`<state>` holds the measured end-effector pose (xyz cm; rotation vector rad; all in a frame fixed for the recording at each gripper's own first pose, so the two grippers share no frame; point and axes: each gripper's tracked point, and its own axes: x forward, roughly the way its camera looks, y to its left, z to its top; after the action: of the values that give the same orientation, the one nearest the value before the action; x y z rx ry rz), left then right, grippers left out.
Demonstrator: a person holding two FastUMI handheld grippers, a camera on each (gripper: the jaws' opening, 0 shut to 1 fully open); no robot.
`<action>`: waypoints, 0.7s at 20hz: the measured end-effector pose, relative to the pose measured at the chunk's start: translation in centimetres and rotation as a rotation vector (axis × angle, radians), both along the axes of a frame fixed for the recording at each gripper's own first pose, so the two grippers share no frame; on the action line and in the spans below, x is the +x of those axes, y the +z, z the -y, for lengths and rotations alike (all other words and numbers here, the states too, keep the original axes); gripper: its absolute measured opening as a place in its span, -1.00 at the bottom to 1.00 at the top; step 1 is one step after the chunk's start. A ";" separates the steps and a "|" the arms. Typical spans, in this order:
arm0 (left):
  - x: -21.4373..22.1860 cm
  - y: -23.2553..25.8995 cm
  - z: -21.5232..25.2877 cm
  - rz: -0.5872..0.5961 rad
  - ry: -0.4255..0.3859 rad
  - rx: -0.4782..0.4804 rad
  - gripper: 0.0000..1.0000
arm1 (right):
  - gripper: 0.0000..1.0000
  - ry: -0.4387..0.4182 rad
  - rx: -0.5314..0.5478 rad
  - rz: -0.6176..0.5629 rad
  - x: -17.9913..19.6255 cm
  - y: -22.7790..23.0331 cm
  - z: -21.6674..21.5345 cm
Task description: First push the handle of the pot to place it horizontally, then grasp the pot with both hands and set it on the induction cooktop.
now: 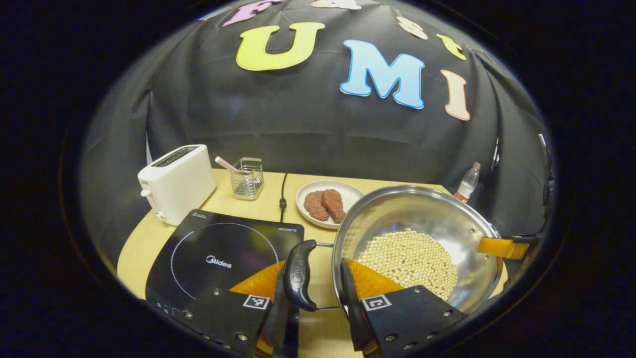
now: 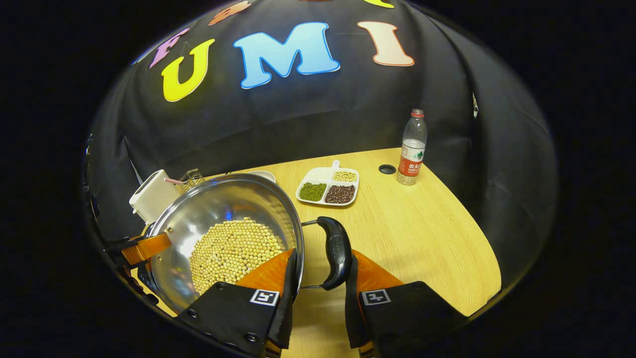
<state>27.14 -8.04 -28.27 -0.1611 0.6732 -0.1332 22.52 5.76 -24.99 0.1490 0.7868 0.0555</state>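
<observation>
A steel pot (image 1: pixel 422 209) holding soybeans (image 1: pixel 407 258) sits just right of the black induction cooktop (image 1: pixel 218 253). Its two black side handles lie level. My left gripper (image 1: pixel 315 271) straddles the near handle (image 1: pixel 299 276): one finger presses the handle's outer side, the other lies inside the pot wall. My right gripper (image 2: pixel 322 258) holds the opposite handle (image 2: pixel 338 253) of the pot (image 2: pixel 223 204) the same way. Each view shows the other gripper's finger at the pot's far rim. I cannot tell whether the pot rests on the table.
Behind the cooktop stand a white toaster (image 1: pixel 176 181), a wire holder (image 1: pixel 247 177) with a straw, and a plate of meat (image 1: pixel 328 201). A divided dish of beans (image 2: pixel 328 186) and a water bottle (image 2: pixel 412 146) stand on the wooden table (image 2: pixel 422 233) to the right.
</observation>
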 end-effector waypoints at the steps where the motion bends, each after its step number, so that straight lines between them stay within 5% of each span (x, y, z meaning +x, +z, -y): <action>1: 0.0 0.1 -0.7 -0.001 -0.001 -0.001 -0.02 | -0.09 -0.002 0.000 0.003 -0.1 0.3 -0.6; 14: 0.2 -0.1 -10.5 0.005 0.003 0.001 -0.03 | -0.09 -0.006 0.028 0.005 -0.7 1.1 -9.8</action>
<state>27.33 2.42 -28.40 -0.1609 0.6683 -0.1306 21.84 15.55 -23.88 0.1781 0.7811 0.0608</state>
